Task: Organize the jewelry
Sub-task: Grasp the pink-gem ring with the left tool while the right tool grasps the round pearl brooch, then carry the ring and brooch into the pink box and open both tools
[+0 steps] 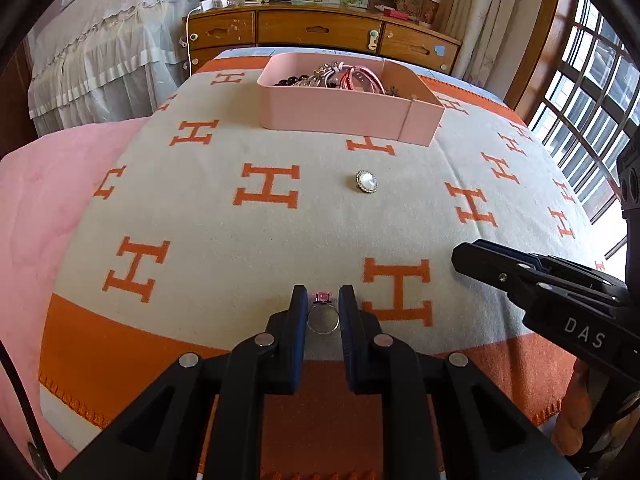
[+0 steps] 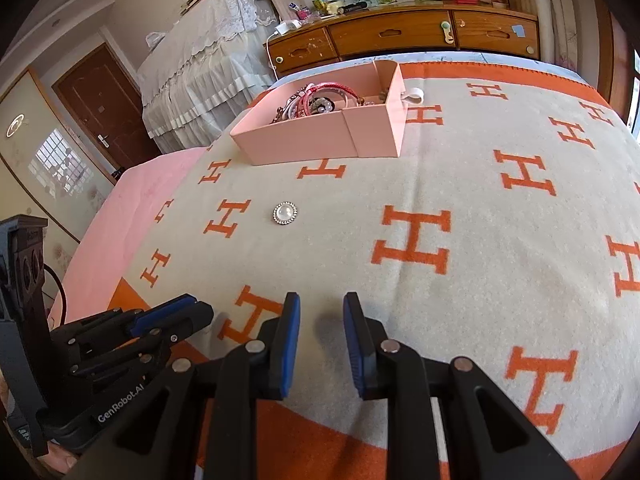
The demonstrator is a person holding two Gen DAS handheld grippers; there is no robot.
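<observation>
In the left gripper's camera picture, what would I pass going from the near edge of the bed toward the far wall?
Left gripper with the pink-stoned ring between its fingers → pearl brooch → pink jewelry box → wooden dresser.

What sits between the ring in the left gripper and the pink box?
Nothing blocks it. The left gripper is shut on the ring; ahead lies open blanket up to the pink box. The pearl brooch lies flat, slightly right of that line, and the box's near wall must be cleared.
</observation>
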